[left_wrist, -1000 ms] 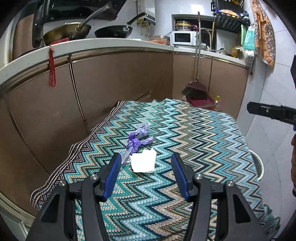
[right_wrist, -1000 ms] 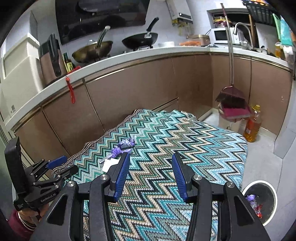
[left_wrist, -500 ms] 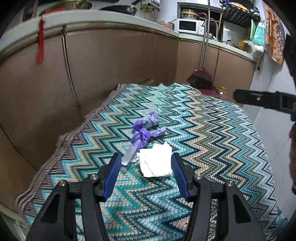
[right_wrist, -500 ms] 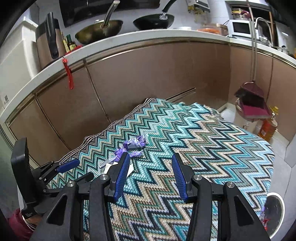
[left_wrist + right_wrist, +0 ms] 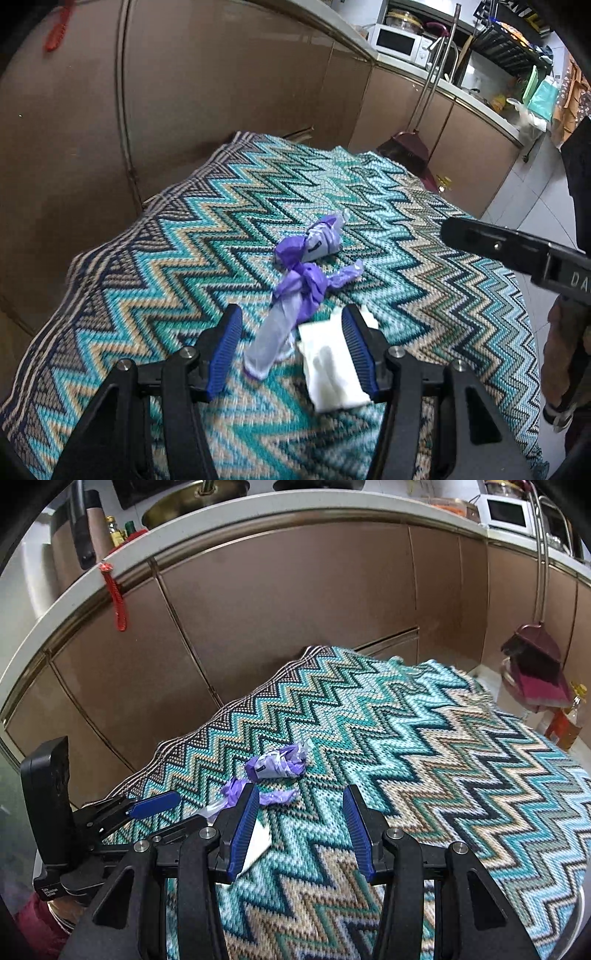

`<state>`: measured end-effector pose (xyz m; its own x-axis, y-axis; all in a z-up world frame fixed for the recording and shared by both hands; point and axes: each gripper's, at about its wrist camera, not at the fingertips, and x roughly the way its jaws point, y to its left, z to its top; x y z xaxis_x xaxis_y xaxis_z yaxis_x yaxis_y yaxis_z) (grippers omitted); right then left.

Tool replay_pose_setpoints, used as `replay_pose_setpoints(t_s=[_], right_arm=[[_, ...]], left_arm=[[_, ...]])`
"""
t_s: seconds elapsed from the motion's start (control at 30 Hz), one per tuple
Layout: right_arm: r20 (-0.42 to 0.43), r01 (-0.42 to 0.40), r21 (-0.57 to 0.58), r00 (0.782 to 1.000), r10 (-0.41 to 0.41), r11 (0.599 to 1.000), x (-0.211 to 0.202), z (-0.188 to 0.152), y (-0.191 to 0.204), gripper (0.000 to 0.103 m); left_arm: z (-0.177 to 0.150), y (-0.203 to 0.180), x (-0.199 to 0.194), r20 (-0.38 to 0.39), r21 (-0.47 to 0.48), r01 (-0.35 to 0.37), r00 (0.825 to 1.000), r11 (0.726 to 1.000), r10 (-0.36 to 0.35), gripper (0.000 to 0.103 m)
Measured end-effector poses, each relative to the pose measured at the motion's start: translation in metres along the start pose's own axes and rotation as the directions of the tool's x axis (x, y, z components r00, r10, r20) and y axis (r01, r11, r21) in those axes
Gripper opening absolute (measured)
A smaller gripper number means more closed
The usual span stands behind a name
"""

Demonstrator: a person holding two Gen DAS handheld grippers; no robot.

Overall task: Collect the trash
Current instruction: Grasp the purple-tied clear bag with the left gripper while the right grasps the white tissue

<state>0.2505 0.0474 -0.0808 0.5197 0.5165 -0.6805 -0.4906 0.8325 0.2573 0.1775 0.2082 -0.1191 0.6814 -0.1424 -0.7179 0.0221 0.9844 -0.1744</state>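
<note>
On the zigzag cloth (image 5: pixel 424 266) lie a crumpled purple wrapper (image 5: pixel 321 240), a twisted purple plastic strip (image 5: pixel 291 306) and a white tissue (image 5: pixel 330 365). My left gripper (image 5: pixel 291 349) is open, low over the cloth, with the strip's end and the tissue between its fingers. My right gripper (image 5: pixel 299 830) is open and empty above the cloth, right of the trash. In the right wrist view the wrapper (image 5: pixel 275 764), the strip (image 5: pixel 258 795) and a tissue corner (image 5: pixel 258 843) show by its left finger.
Brown cabinet fronts (image 5: pixel 221 96) run close behind the table. A dustpan and broom (image 5: pixel 535 668) and an oil bottle (image 5: pixel 567 720) stand at the right. The right gripper's body (image 5: pixel 517 251) shows at the right edge of the left wrist view.
My left gripper has moved forward and down until the tissue and strip sit between its fingers. My right gripper has moved closer to the table and the trash.
</note>
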Motion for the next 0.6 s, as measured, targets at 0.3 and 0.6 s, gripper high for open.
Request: replay_pose_setpoints(t_s=[0.3,0.6], right_arm=[[-0.030,-0.019,0.027,0.999,0.020,0.999,0.021,-0.003,-0.010,0.047],[-0.026,-0.004,0.025,1.000,0.005,1.000,0.002,-0.011,-0.019,0.047]], left_arm=[[0.030,-0.012,0.034,-0.042,0.193,0.023,0.999,0.981,-0.015,0.054],[0.035,-0.025,0.043,-0.168,0.461,0.141,0.983,0.876,-0.070,0.054]])
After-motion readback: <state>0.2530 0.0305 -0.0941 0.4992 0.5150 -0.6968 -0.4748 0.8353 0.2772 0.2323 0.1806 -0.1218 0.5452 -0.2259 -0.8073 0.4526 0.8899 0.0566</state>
